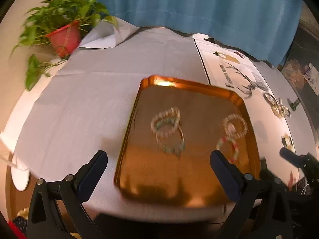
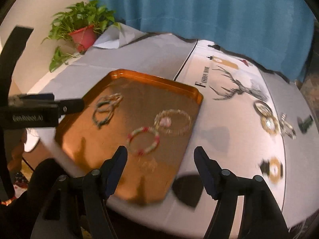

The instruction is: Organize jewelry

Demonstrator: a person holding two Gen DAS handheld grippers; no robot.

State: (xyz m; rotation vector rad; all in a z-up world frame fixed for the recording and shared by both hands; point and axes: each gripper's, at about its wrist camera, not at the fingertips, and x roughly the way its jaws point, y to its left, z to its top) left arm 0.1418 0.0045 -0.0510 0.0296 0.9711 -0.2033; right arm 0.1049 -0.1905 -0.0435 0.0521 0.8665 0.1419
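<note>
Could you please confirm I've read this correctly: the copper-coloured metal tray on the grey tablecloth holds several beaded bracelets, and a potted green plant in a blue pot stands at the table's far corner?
Nearly: the pot is red, not blue, as the right wrist view shows. The copper-coloured metal tray, grey tablecloth and beaded bracelets are as you describe.

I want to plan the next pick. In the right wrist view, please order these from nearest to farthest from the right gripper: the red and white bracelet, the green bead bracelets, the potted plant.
From the right gripper:
1. Red and white bracelet, on the copper tray, just ahead of the left finger.
2. Green bead bracelets, further up the tray, to the left.
3. Potted plant, beyond the table, far left.
</note>
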